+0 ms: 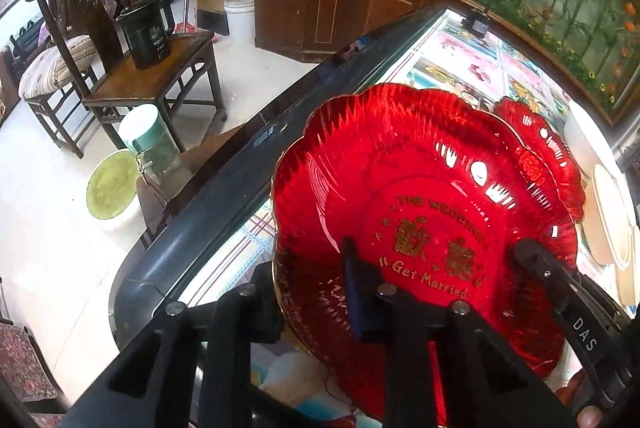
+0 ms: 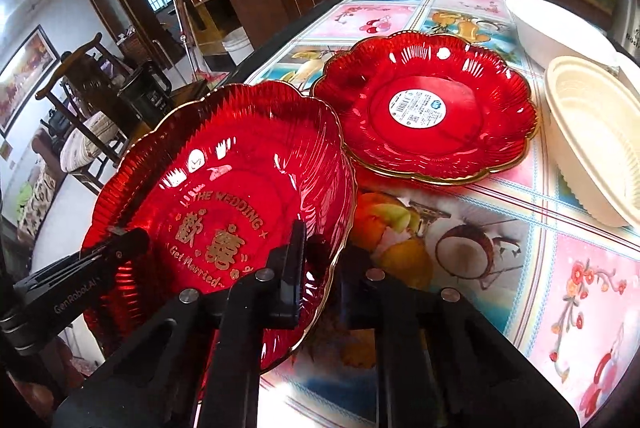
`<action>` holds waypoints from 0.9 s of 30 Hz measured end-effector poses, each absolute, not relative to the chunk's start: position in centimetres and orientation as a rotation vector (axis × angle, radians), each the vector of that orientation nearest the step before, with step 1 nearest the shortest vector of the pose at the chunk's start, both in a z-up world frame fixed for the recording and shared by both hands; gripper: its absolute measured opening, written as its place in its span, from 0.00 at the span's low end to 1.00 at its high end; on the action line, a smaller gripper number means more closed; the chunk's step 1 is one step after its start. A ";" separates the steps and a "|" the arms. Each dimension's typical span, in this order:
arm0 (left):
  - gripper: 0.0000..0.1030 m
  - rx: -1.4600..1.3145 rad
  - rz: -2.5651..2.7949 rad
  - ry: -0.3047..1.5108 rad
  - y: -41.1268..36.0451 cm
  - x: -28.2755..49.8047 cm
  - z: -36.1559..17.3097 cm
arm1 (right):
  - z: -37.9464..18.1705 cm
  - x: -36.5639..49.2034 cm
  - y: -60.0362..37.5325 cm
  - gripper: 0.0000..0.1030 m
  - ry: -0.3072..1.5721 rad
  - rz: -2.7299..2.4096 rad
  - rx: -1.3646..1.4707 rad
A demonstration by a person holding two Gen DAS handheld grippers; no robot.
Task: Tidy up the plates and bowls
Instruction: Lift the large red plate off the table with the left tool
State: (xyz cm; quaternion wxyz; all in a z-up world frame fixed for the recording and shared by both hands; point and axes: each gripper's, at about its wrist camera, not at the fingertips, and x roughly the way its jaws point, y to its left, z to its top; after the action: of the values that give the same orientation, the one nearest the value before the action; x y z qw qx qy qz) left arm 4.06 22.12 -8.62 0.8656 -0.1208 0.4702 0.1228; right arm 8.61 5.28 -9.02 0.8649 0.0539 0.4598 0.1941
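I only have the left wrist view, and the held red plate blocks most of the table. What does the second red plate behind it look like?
Observer: The second red plate lies flat on the table, with a round white sticker at its centre.
Operator: Anything to its right?
Observer: A ribbed cream bowl, apart from it.
Operator: How does my right claw hold the plate?
Observer: The right claw pinches the wedding plate at its rim, one finger inside, one outside.
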 end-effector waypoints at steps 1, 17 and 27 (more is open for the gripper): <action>0.22 -0.252 0.254 0.983 22.1 3.8 -8.5 | -8.8 8.4 5.1 0.12 0.961 0.409 0.115; 0.22 -0.187 0.179 1.003 19.2 0.5 -8.0 | -7.9 3.4 2.3 0.12 0.961 0.435 0.134; 0.26 -0.168 0.150 1.042 17.8 0.4 -9.0 | -9.4 3.6 -1.1 0.14 1.049 0.460 0.223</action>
State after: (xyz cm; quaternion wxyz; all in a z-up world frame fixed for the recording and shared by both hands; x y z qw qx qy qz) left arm 0.41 17.79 -8.99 0.8613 -0.0800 0.4967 0.0713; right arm 3.59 -1.07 -9.38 0.8347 0.1051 0.4950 0.2173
